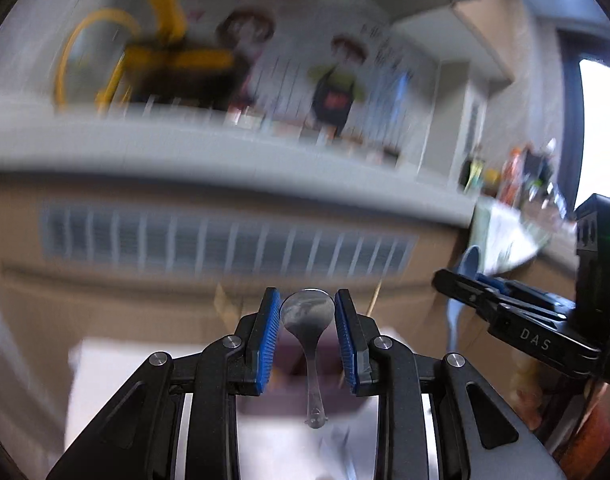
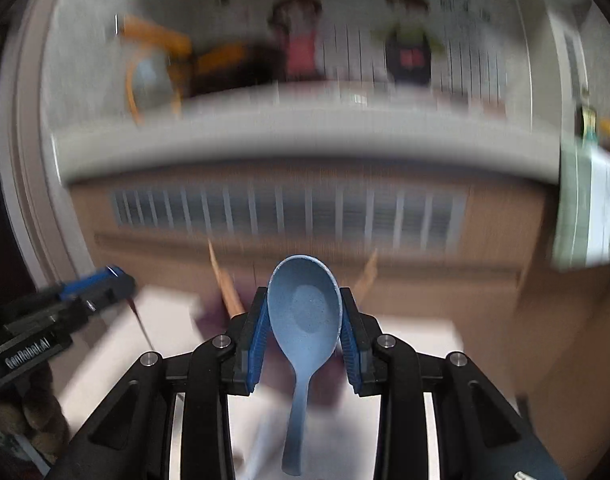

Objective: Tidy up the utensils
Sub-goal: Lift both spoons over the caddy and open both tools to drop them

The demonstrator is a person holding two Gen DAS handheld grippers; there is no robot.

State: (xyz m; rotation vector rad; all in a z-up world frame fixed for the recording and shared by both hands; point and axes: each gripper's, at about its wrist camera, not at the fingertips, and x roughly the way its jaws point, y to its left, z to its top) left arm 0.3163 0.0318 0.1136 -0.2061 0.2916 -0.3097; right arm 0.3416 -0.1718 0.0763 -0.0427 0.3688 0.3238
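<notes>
A metal spoon (image 1: 307,314) hangs in the air, handle toward the camera, with my left gripper (image 1: 307,295) shut on the sides of its bowl. In the right wrist view a blue plastic spoon (image 2: 305,312) sits the same way, its wide bowl pressed between the blue pads of my right gripper (image 2: 303,295). Each gripper shows in the other's view: the right gripper (image 1: 457,280) at the right edge with the blue spoon (image 1: 470,262), the left gripper (image 2: 113,278) at the left edge. Both are held above the table, side by side.
Everything behind is motion-blurred. A brown cabinet front with a slatted vent (image 2: 289,216) faces me under a grey counter ledge (image 2: 305,140). Below lies a white surface (image 2: 117,352) with something purple (image 2: 209,316) on it. Bottles (image 1: 517,172) stand at the far right.
</notes>
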